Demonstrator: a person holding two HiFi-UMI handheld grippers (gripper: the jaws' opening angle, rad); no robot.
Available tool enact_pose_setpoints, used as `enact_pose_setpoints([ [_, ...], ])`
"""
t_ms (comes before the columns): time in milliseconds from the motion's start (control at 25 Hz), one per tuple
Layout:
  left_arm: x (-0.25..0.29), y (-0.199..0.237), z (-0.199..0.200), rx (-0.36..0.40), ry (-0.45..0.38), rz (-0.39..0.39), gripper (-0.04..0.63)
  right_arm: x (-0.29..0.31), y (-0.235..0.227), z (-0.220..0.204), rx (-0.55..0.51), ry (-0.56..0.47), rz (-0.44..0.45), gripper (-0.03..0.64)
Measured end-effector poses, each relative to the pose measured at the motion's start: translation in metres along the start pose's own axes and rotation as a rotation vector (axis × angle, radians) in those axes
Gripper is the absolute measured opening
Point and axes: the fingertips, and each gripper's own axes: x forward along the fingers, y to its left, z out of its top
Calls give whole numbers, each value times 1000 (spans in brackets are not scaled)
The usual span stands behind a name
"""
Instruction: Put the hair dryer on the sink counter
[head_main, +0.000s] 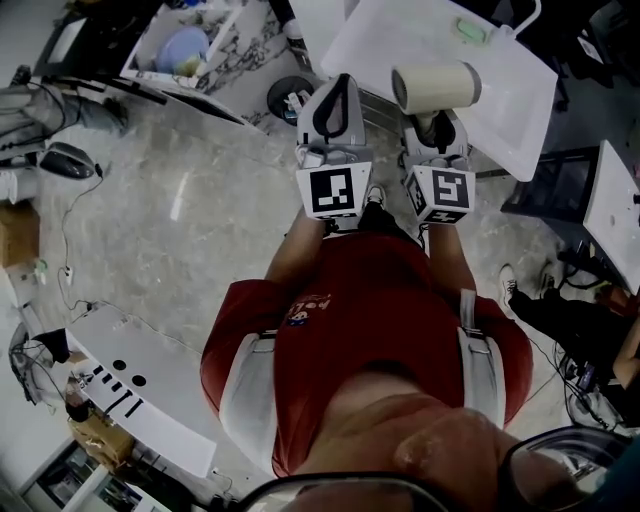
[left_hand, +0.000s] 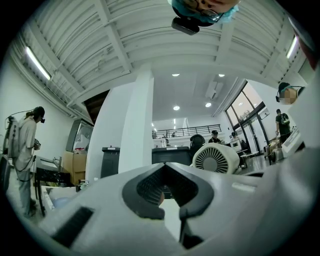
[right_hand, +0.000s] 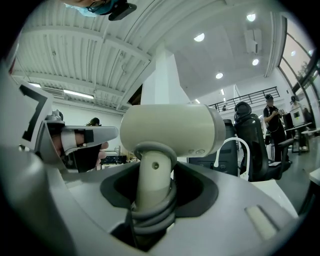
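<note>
A cream hair dryer (head_main: 435, 87) stands between the jaws of my right gripper (head_main: 437, 125), which is shut on its handle. Its barrel lies crosswise above the jaws, and grey cord is wound round the handle. In the right gripper view the hair dryer (right_hand: 170, 132) fills the middle, with the right gripper (right_hand: 155, 185) clamped on the handle. My left gripper (head_main: 335, 100) is beside it on the left, shut, with nothing held. In the left gripper view the left gripper's (left_hand: 165, 170) tips meet, and the hair dryer's grille (left_hand: 216, 158) shows to the right. The white sink counter (head_main: 510, 100) lies just ahead.
A green item (head_main: 470, 30) and a white faucet (right_hand: 235, 150) are on the counter. A wheeled marble-patterned cart (head_main: 200, 50) stands at the upper left. Cables (head_main: 70, 160) trail over the floor at the left. A white panel (head_main: 130, 390) lies lower left. A dark chair (head_main: 555, 185) is at the right.
</note>
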Motion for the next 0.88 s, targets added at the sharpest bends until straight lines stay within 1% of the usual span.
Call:
enact_pose_setpoints([
  [360,75,5,-18,10,29,19,2,65,-48,-4,-13,43,37,184],
  [560,114,4,-28,19,30,27,2,100,-75,-11,-28,57,68,184],
  [880,157,-1,-46,36,37,59,2,139,-107,-26,-52,81,136,184],
])
